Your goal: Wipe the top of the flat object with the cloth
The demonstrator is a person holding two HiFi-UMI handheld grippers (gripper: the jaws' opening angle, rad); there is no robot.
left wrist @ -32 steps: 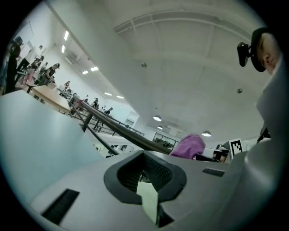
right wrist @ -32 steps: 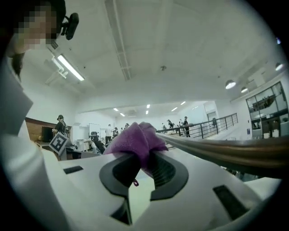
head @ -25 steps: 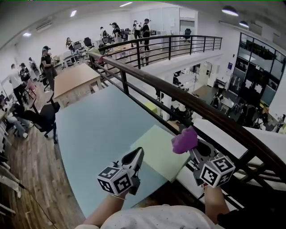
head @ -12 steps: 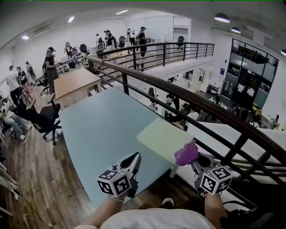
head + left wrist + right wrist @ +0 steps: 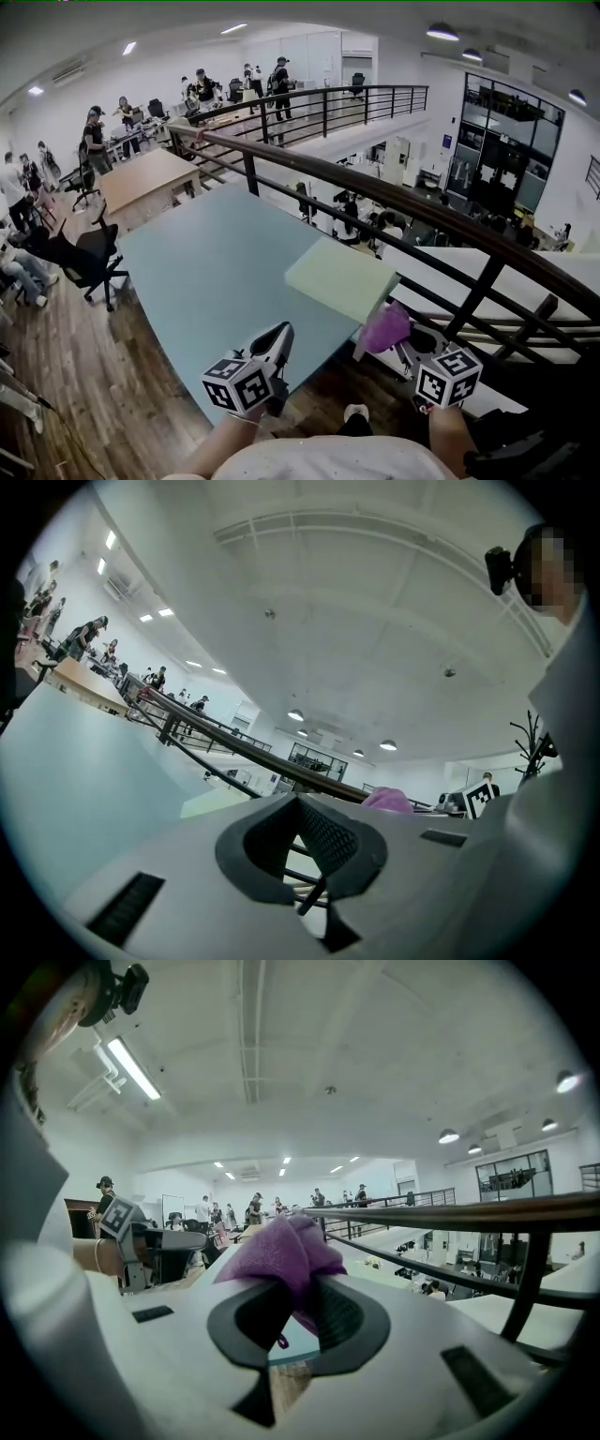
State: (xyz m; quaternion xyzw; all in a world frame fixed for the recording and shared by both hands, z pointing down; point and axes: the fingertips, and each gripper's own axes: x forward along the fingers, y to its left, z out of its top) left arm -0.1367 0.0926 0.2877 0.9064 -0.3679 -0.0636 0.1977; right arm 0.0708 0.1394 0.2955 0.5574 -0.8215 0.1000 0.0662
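Crumpled, bunched-up purple cloth point(image 5: 386, 327)

Readable text: none is showing in any view.
Left cube point(image 5: 238, 384): sitting on the left gripper point(image 5: 279, 334) at near left, it is carrying black-and-white square code patterns only; no letters or digits are showing.
Right cube point(image 5: 448, 375): sitting on the right gripper point(image 5: 404, 346) at near right, it is displaying the same kind of square patterns, with no readable characters.
Blue sign point(image 5: 447, 141): hanging on the far right wall, it is appearing too small for any wording to be made out.
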